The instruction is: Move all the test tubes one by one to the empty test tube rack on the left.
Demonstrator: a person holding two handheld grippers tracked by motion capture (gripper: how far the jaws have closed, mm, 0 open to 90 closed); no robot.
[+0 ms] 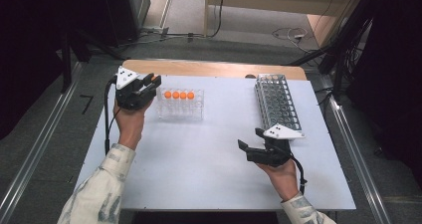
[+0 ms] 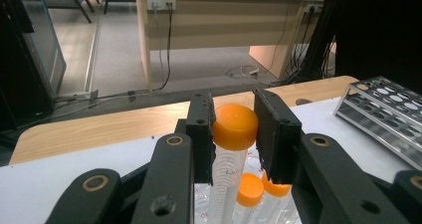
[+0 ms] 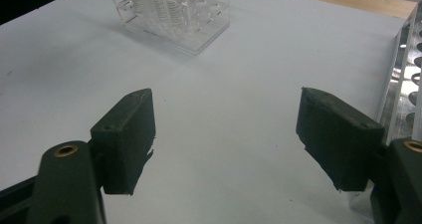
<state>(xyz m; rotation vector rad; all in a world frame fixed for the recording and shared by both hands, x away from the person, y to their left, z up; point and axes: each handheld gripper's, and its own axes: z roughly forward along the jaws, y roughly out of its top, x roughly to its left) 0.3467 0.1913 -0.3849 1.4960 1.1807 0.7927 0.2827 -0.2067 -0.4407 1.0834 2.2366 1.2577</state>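
In the left gripper view my left gripper is shut on the orange cap of a clear plastic tube, held upright over a clear plastic rack. Two more orange-capped tubes stand in that rack just below. From the high view the left gripper sits at the left end of the clear rack, which holds a row of several orange-capped tubes. My right gripper rests low over the white table, near the metal rack's front end. Its jaws are open with nothing between them.
A long metal tube rack with many empty holes lies at the back right of the white table top. It runs along the right edge of the right gripper view. A wooden strip borders the table's far edge.
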